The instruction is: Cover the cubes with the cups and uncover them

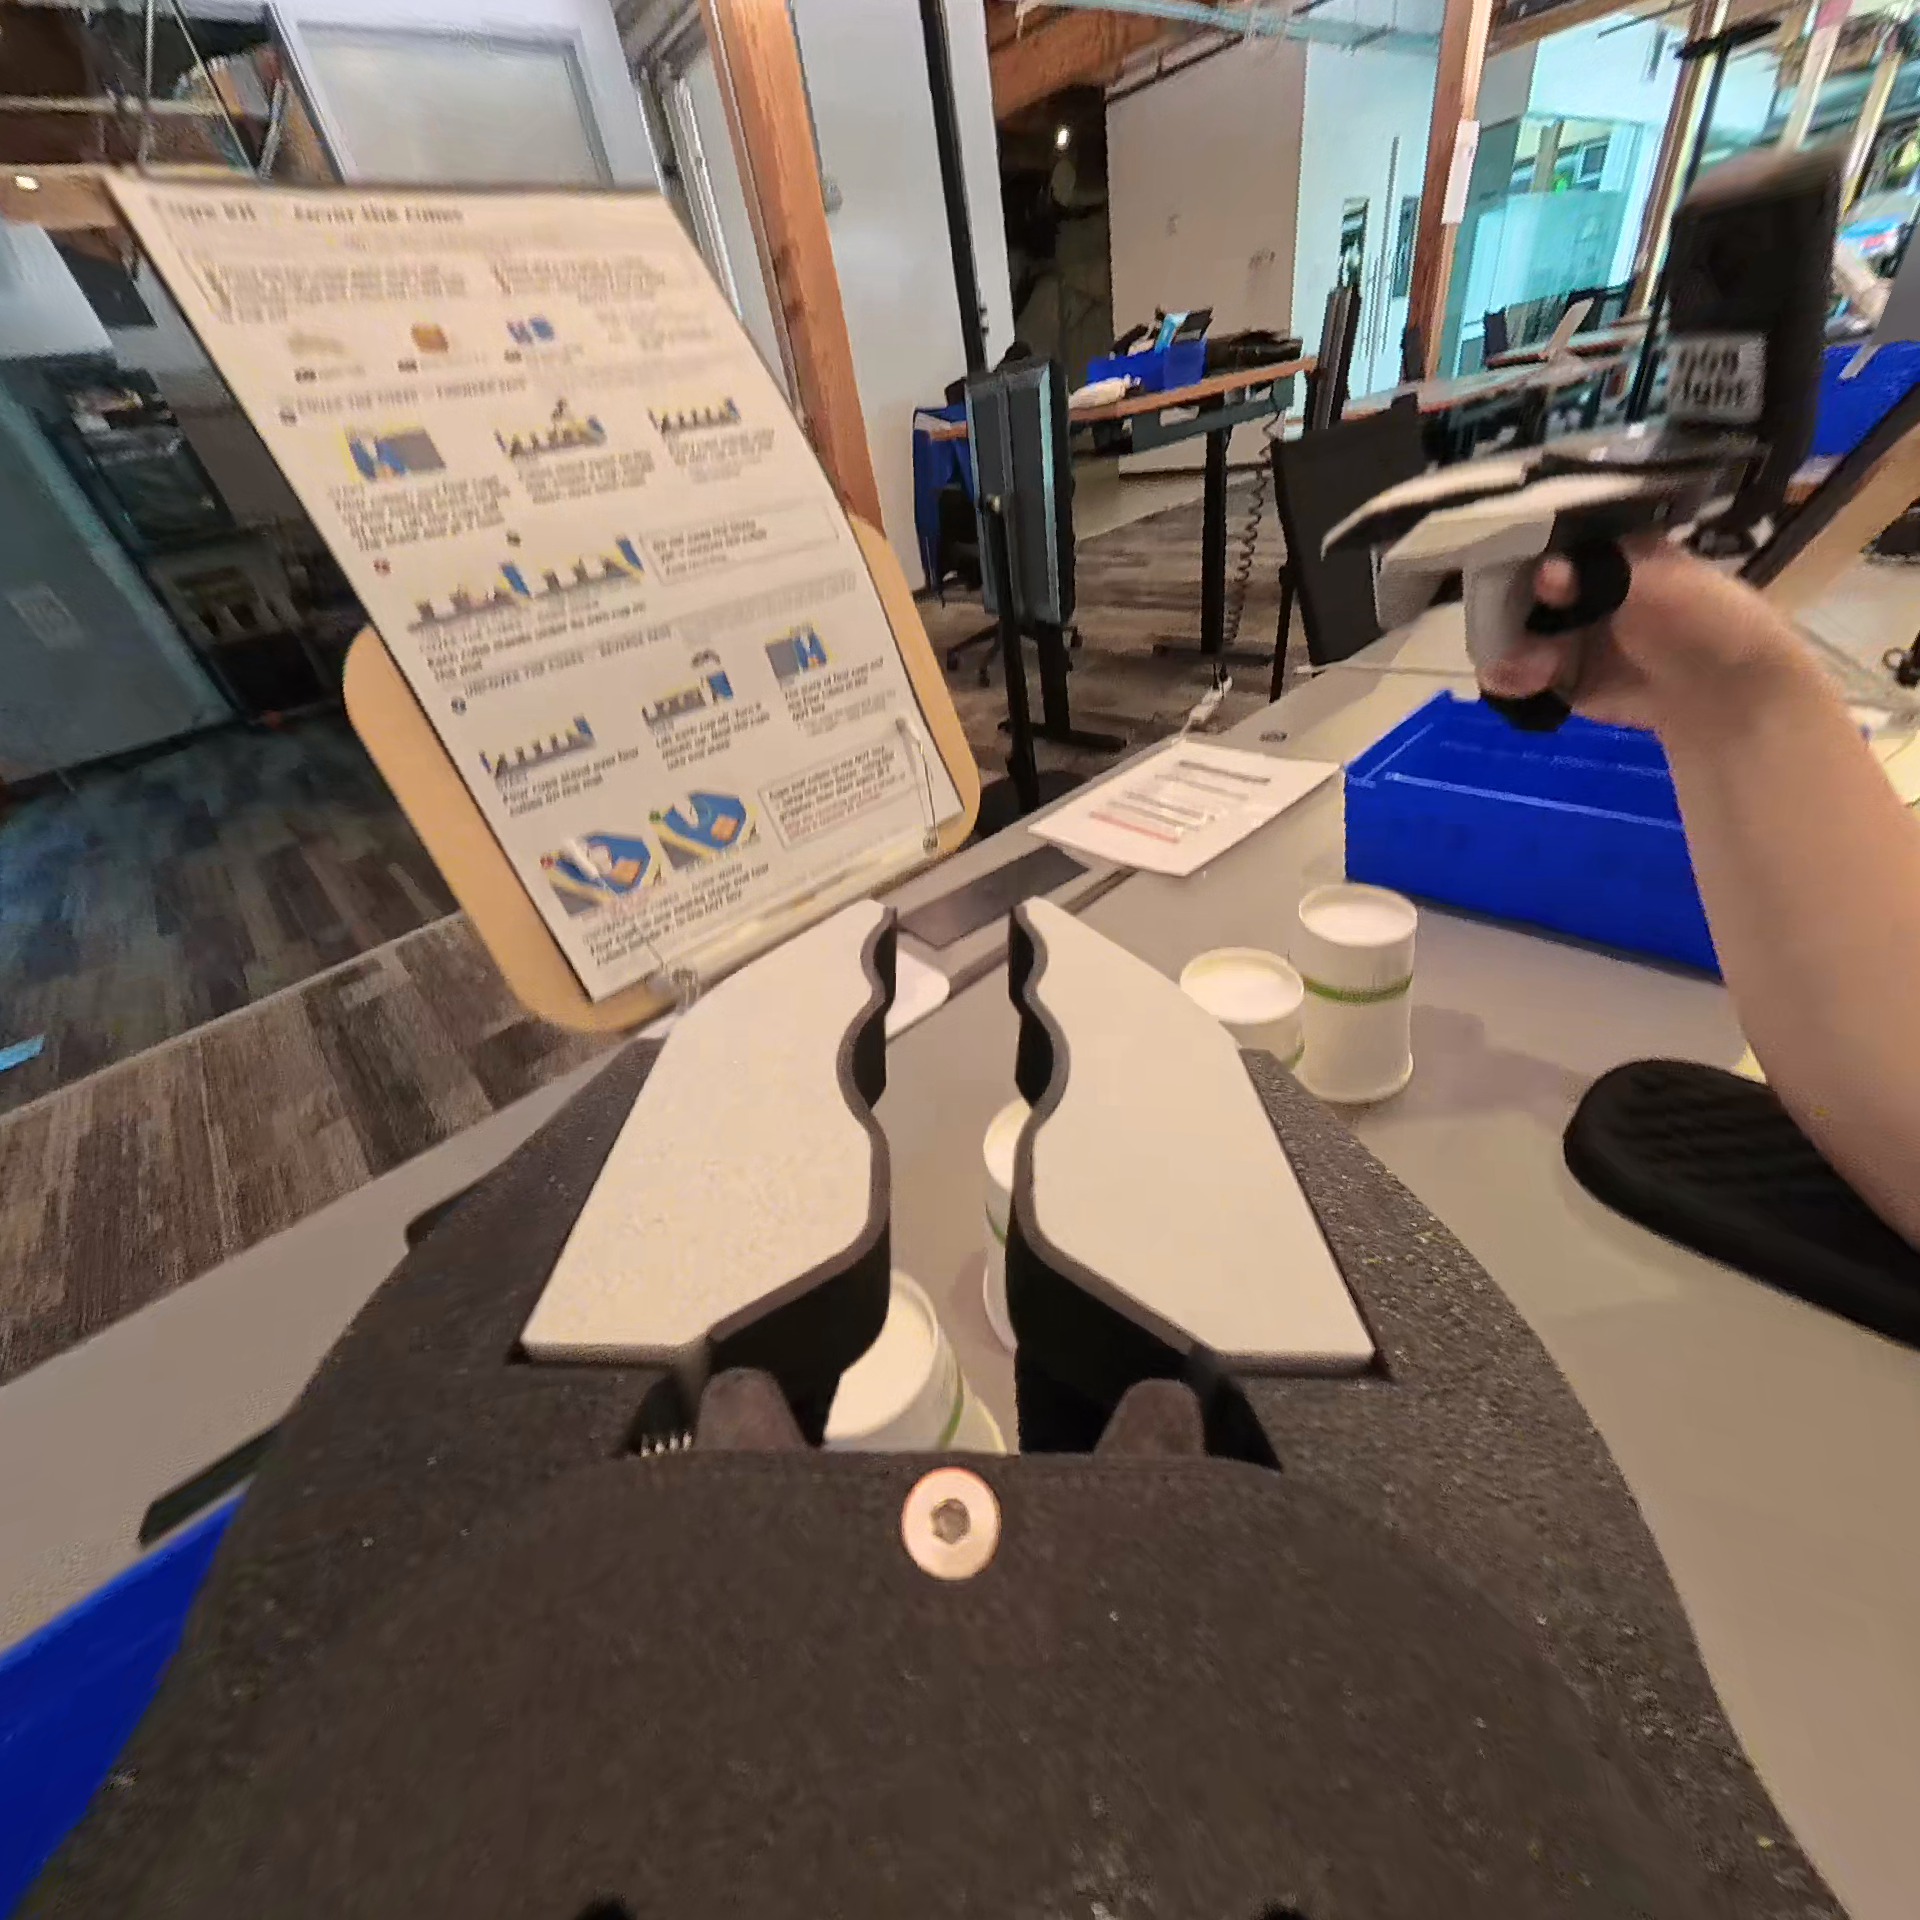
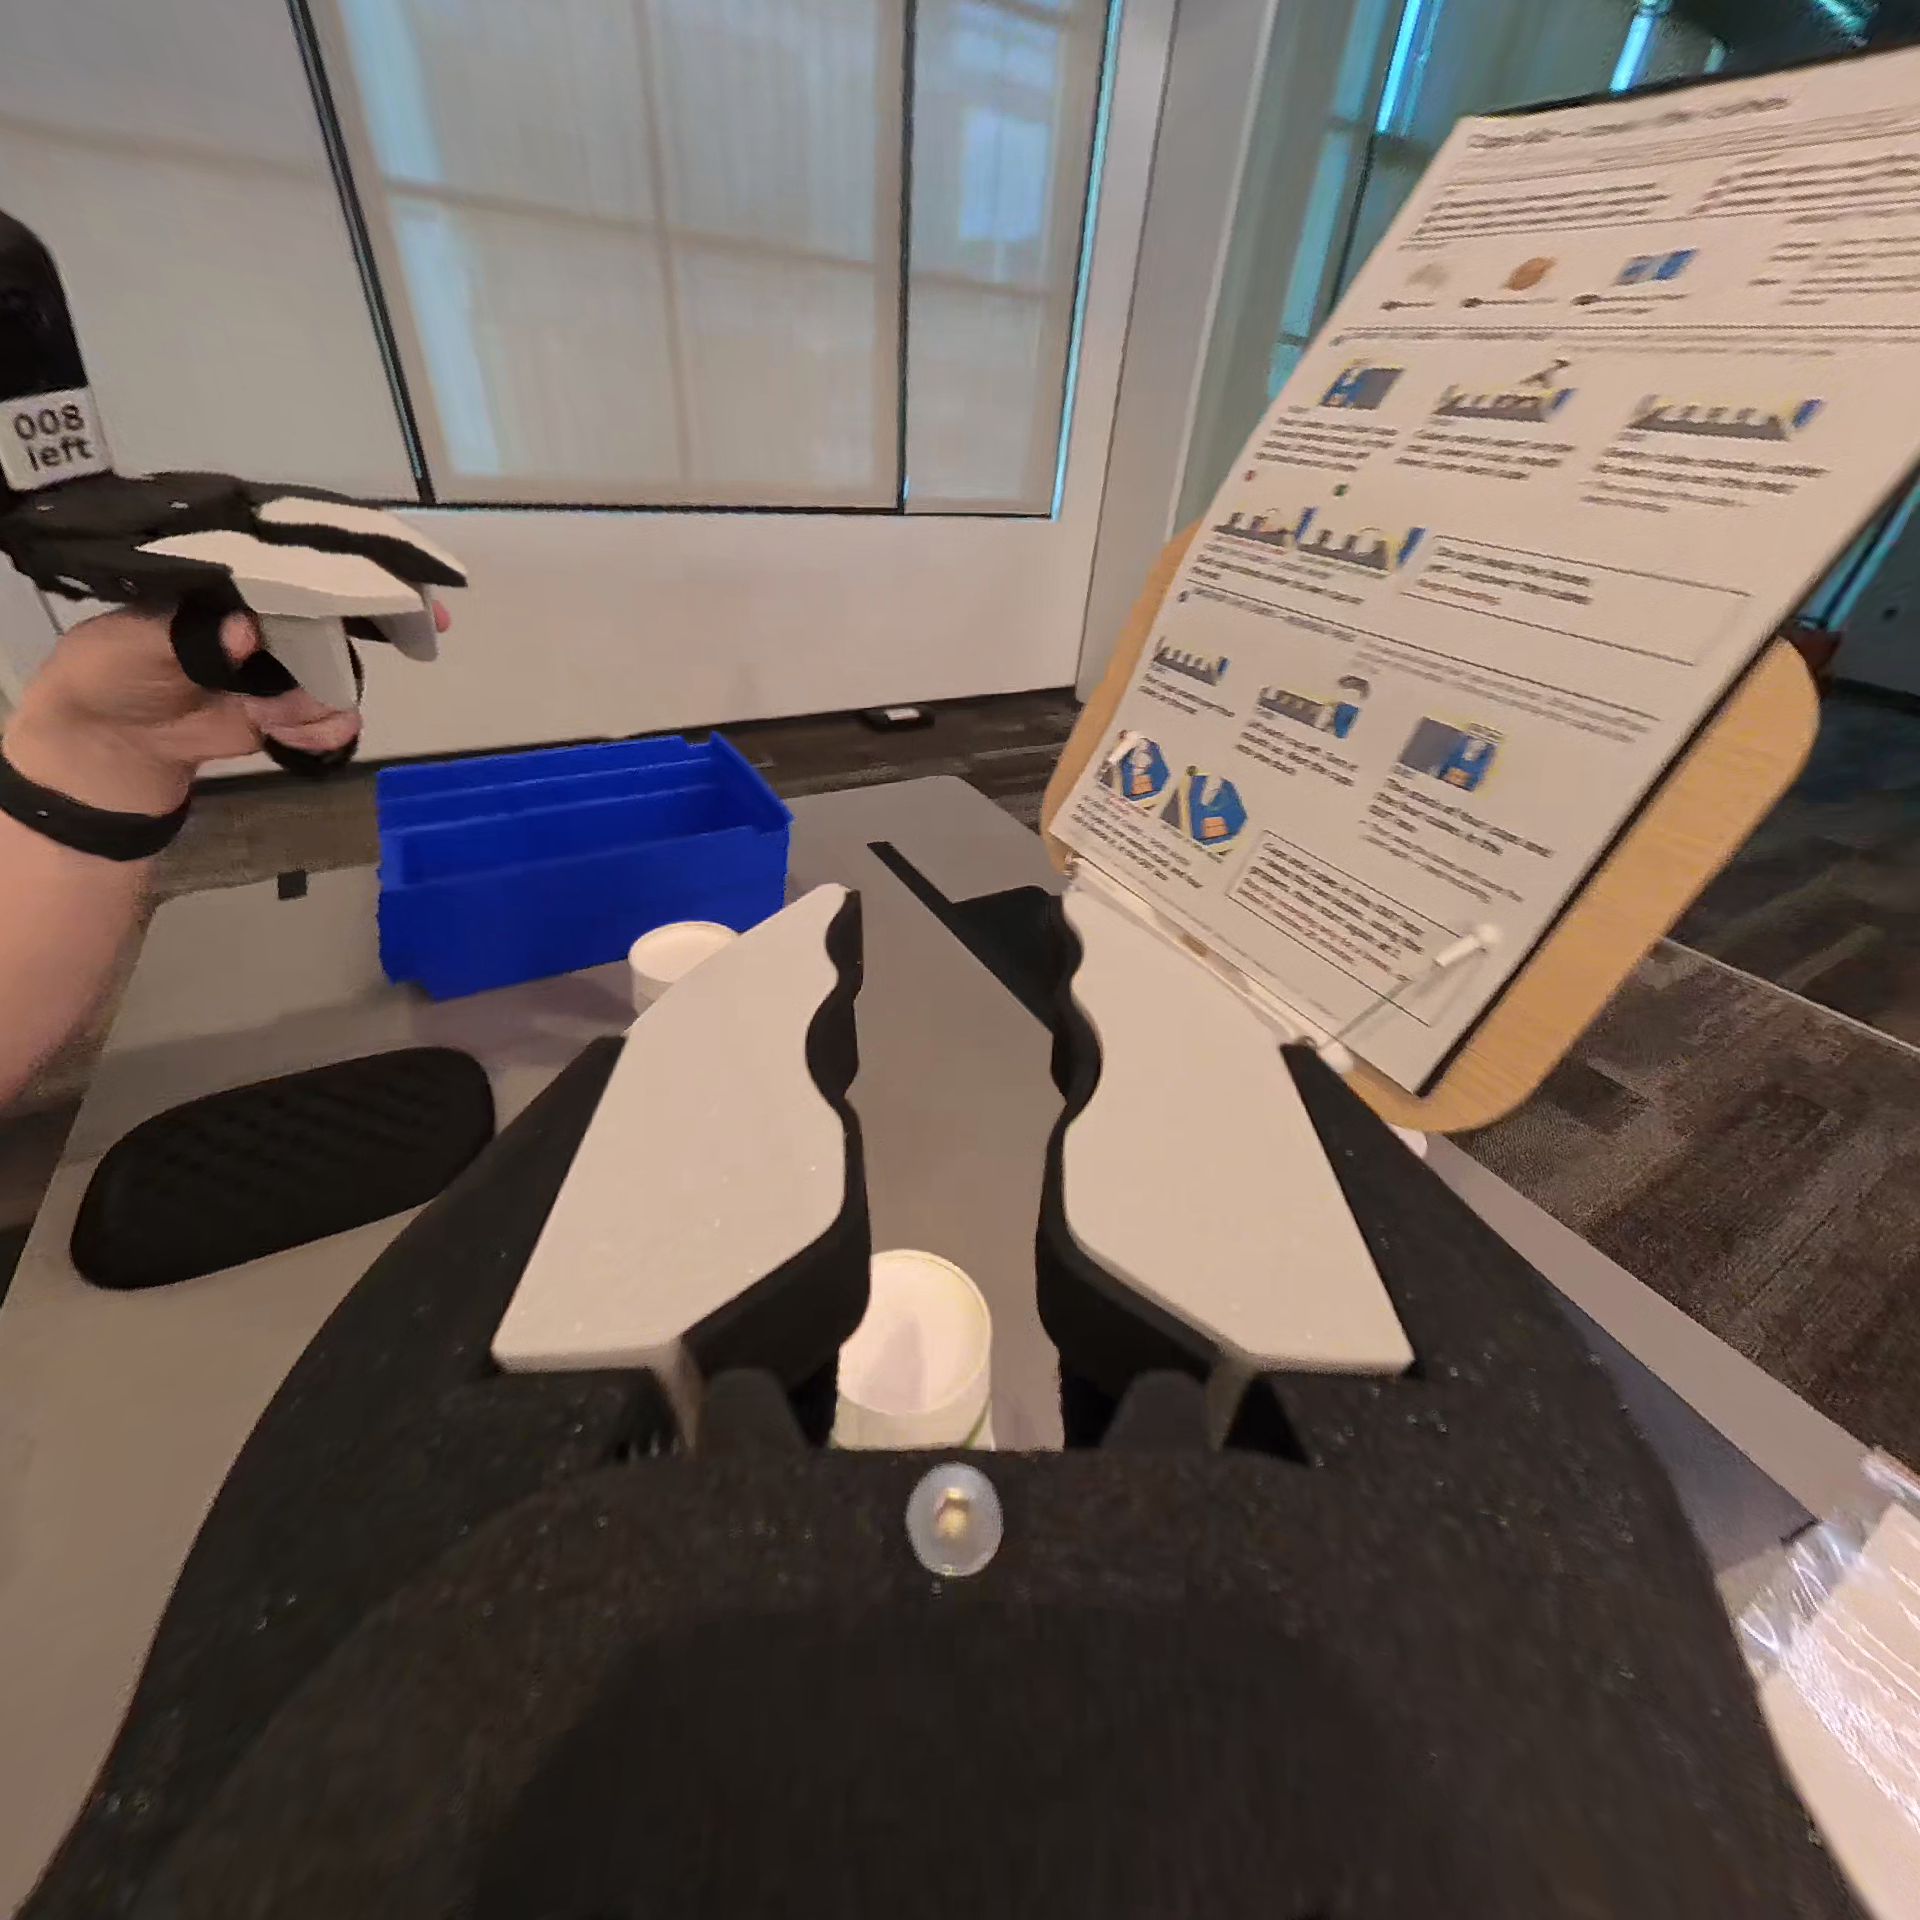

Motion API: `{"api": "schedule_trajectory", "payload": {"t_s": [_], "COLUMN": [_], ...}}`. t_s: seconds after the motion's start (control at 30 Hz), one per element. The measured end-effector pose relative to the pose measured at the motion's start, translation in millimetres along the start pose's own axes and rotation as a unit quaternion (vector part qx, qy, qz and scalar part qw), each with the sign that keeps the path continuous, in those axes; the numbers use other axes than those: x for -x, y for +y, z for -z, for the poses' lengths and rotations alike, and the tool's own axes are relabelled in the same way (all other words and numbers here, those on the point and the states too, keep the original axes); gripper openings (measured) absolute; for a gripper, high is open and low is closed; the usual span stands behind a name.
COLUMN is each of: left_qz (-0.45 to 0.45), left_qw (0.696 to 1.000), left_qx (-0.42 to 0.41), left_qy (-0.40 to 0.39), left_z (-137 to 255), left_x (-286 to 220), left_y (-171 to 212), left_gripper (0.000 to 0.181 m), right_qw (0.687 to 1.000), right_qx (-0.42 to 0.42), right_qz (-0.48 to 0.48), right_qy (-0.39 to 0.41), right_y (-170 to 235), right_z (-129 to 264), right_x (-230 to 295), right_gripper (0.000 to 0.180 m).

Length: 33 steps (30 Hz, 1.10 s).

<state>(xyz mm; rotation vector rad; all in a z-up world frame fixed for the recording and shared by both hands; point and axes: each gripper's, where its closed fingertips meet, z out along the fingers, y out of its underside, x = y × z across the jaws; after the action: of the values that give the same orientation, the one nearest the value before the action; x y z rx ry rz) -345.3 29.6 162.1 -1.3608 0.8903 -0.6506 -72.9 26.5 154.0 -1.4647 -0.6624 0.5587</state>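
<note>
Several white paper cups with a green band stand upside down on the grey table (image 1: 1558, 1351). In the left wrist view two stand at the right (image 1: 1356, 997) (image 1: 1247, 992), one is half hidden behind my right finger (image 1: 1000, 1174), and one sits low between the fingers (image 1: 904, 1371). My left gripper (image 1: 951, 925) is open and empty above them. My right gripper (image 2: 961, 925) is open and empty, with one cup (image 2: 914, 1340) below it and another (image 2: 675, 951) past its left finger. No cubes show. Each gripper appears in the other's view, held in a hand in the air (image 1: 1340, 540) (image 2: 447, 592).
An instruction board (image 1: 582, 582) leans on a wooden stand at the table's far edge. A blue bin (image 1: 1527, 831) stands at the right and another (image 2: 582, 842) at the left. A black pad (image 2: 281, 1153) lies on the table. A paper sheet (image 1: 1184, 800) lies behind.
</note>
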Motion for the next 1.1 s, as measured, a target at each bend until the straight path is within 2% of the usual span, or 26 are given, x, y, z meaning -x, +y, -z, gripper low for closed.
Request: {"api": "schedule_trajectory", "payload": {"t_s": [0.13, 0.3, 0.47, 0.93, 1.1], "left_qz": [0.012, 0.046, 0.098, 0.088, 0.082], "left_qw": [0.999, 0.997, 0.991, 0.996, 0.996], "left_qx": [-0.036, -0.066, -0.086, -0.004, -0.012], "left_qy": [0.010, 0.012, 0.019, 0.003, -0.013], "left_z": [-26.0, -51.1, -59.4, -69.2, -64.5], "left_x": [-1.4, 5.0, 16.6, 36.5, 42.8], "left_y": [-21.9, -36.3, -45.0, 24.4, 22.9], "left_gripper": [0.019, 0.019, 0.017, 0.010, 0.004], "right_qw": [0.998, 0.997, 0.995, 0.988, 0.985], "right_qx": [0.029, 0.048, 0.067, 0.042, 0.020], "right_qz": [-0.016, -0.034, -0.028, -0.023, -0.031], "right_qy": [0.052, 0.052, 0.074, 0.149, 0.170], "right_y": [25.7, 42.5, 48.4, 47.6, 44.3], "right_z": [5.4, -1.0, -3.7, 3.1, 8.1], "right_x": [-34.7, -43.0, -48.2, -72.0, -79.3], "right_gripper": [0.035, 0.036, 0.036, 0.034, 0.030]}}
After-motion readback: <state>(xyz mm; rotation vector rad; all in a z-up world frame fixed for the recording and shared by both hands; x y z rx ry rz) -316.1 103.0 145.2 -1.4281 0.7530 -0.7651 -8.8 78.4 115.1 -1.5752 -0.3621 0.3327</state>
